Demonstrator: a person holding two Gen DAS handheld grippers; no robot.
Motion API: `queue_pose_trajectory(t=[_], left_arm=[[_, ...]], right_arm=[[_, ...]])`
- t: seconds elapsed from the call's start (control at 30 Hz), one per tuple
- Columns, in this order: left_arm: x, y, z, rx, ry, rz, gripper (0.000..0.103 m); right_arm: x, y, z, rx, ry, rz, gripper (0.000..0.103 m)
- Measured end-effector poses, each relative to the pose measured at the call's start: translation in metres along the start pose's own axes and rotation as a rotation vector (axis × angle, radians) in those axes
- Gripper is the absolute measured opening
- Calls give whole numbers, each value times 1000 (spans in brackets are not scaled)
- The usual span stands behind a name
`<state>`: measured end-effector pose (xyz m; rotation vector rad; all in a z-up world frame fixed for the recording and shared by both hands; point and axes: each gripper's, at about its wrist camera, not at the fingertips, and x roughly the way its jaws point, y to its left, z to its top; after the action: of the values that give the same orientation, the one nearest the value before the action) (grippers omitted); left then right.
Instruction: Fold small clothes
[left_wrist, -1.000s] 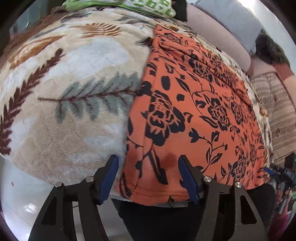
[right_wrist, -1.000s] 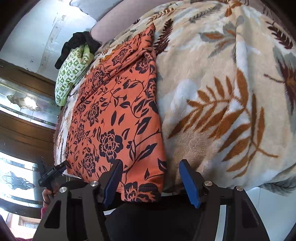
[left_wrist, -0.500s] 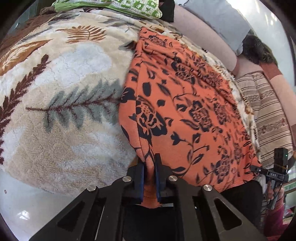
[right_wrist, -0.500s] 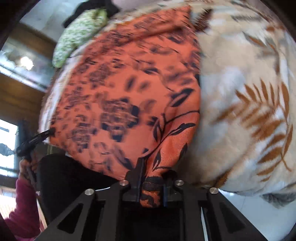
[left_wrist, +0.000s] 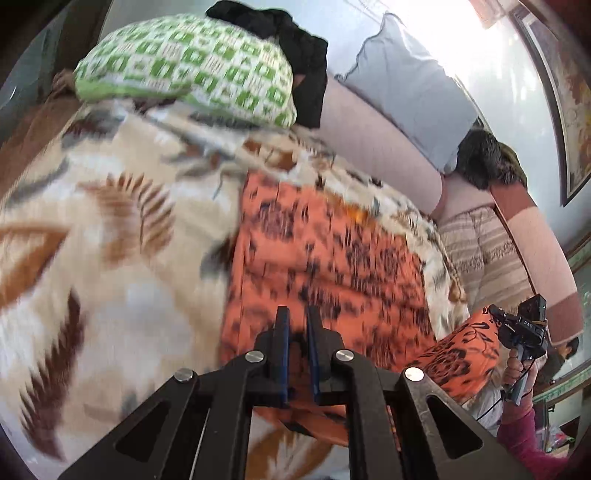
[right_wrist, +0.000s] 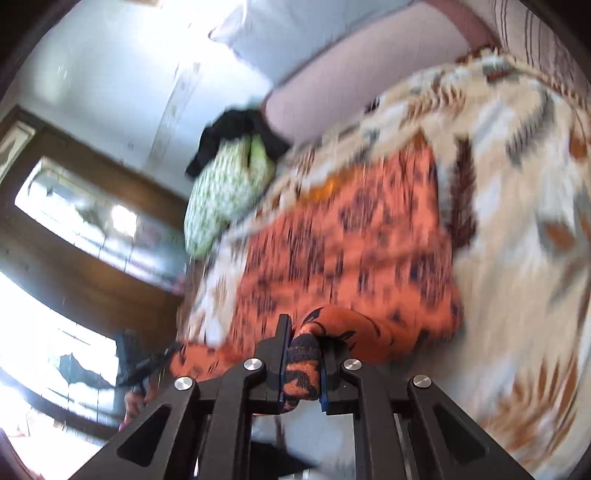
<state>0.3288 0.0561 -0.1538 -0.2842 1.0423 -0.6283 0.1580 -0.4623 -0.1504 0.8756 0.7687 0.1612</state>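
Two grippers' fingers (left_wrist: 282, 347) (right_wrist: 283, 354) pinch the blurred orange floral garment (left_wrist: 325, 258), apparently lifting its near edge.

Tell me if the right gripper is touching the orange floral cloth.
Touching. The right wrist view shows the right gripper shut on a bunched edge of the orange floral cloth, fabric pinched between both fingers.

garment: orange cloth (left_wrist: 325, 258) printed with black flowers and vines
state: near hem lifted off the bed at two points, sagging between them; both views are motion-blurred
pose: far part spread flat, near part raised and bunched
place: on the leaf-patterned blanket, running from the bed's near edge toward the pillows
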Motion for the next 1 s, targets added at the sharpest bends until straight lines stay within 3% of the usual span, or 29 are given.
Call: queue_pose_trajectory(t=[0.13, 0.23, 0.3, 0.37, 0.43, 0.5, 0.53, 0.57, 0.6, 0.63, 0.7, 0.9, 0.97, 1.0], left_arm=[[46, -2, 86, -31, -40, -2, 8], [101, 10, 136, -77, -50, 64, 8], [134, 23, 149, -109, -40, 130, 8], [144, 38, 145, -157, -51, 68, 8], [138, 50, 129, -134, -44, 80, 10], [125, 62, 112, -112, -28, 98, 26], [116, 69, 102, -117, -32, 102, 35], [107, 76, 92, -133, -35, 111, 59], [98, 82, 82, -153, -39, 116, 75], [88, 87, 70, -169, -50, 114, 77], [80, 93, 55, -187, -43, 109, 77], [86, 95, 32, -205, -10, 108, 77], [92, 95, 29, -221, -6, 84, 77], [96, 94, 29, -225, 4, 74, 77]], right_arm=[[30, -24, 79, 79, -128, -40, 12], [62, -57, 132, 170, -224, -98, 13], [88, -84, 155, 228, -268, -128, 13], [102, -96, 160, 250, -264, -113, 14], [113, -96, 155, 186, -208, -101, 15], [124, -90, 148, 105, -131, -134, 19], [132, -87, 144, 75, -78, -160, 29], [137, -89, 139, 57, -35, -171, 37], [143, -85, 136, 36, -6, -178, 59], [144, -81, 133, 12, -5, -181, 72], [155, -76, 128, -26, 8, -180, 73], [211, -79, 124, -96, 141, -374, 71], [217, -76, 115, -139, 149, -414, 59], [218, -71, 110, -169, 163, -445, 38]])
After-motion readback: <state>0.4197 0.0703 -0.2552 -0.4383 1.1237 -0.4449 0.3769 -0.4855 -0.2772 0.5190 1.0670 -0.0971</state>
